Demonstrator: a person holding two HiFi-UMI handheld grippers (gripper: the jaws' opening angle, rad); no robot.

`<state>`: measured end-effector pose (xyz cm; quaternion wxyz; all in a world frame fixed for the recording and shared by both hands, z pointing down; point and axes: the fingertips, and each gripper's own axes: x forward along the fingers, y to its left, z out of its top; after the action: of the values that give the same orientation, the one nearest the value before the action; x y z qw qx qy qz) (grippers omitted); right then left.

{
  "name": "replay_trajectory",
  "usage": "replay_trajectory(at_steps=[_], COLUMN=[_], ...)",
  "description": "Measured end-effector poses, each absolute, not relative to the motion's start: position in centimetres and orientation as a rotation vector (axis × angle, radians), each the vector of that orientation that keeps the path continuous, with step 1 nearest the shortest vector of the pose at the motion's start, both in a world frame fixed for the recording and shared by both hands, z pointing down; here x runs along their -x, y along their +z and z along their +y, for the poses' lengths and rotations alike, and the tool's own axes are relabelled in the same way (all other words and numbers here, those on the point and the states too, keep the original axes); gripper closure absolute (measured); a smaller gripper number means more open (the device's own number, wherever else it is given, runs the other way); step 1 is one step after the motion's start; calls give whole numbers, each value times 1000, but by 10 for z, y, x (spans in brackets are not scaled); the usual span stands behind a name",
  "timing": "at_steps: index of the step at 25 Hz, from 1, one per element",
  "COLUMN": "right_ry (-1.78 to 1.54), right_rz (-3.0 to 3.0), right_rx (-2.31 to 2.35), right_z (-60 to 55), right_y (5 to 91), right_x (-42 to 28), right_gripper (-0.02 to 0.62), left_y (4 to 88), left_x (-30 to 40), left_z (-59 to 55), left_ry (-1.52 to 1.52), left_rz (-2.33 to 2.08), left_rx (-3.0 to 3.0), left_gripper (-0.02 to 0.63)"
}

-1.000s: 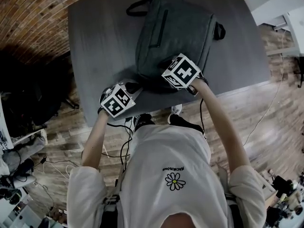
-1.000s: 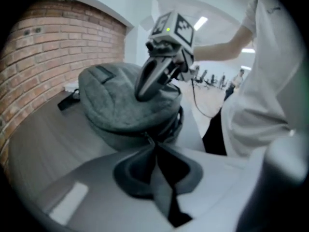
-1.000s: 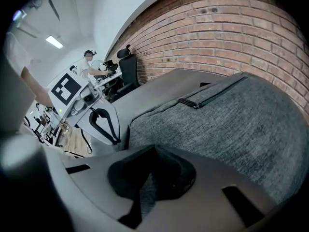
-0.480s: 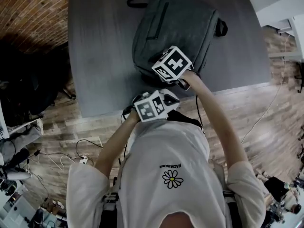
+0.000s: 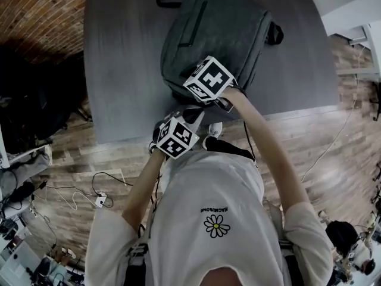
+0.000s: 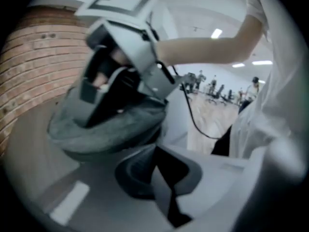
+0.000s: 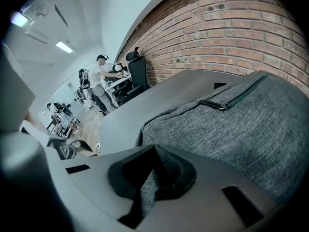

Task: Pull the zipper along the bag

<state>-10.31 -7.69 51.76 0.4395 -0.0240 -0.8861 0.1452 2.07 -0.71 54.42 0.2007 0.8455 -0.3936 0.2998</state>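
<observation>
Right gripper (image 7: 154,151): jaws together, grey cloth showing in the slit. This reads as a pinch on the near edge of the bag (image 5: 220,28), centre of the head view.

Left gripper (image 6: 155,151): jaws together, nothing made out between them. It hangs just off the bag's near corner, by the edge of the table (image 5: 119,70), and faces the right one.

Bag lies flat on the table, upper centre of the head view. One zip (image 7: 240,97) shows on its top panel, pull at the left end in the right gripper view. No view shows the main zip's slider.

Handling, as judged: soft woven shell, probably light — it should bunch and slide on the smooth top if tugged unheld. Take the small pull tab with one tool, pin the cloth just behind the slider with the other, and pull along the track.
</observation>
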Motion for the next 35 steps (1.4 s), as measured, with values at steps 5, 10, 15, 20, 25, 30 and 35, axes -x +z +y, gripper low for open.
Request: replay_trajectory(at_steps=[5,10,15,20,25,30,35], right_ry=[301,236,209,216,221,208,203], right_rz=[-2191,-2188,-2196,-2197,-2197,-2199,-2201], right_rx=[94,137,135,143,151,149,149], right_z=[-70,-65,-64,-63,-63,-63,-63], right_y=[519,523,523,524,523,525,524], right_x=[101,102,104,104,104,104,102], right_gripper=[595,595,595,595,595,595,595], left_y=[533,546,551,551,560,572,571], left_x=[34,38,39,36,36,38,34], left_z=[-16,-24,-27,-21,-22,-40,-40], left_ry=[750,940,987,902,886,691,686], left_rz=[-1361,-1389,-1385,-1273,-1245,-1318,-1448], left_rx=[-2208,-2167,-2031,-1927,-1816,-1734,-1845], left_gripper=[526,494,503,512,515,515,539])
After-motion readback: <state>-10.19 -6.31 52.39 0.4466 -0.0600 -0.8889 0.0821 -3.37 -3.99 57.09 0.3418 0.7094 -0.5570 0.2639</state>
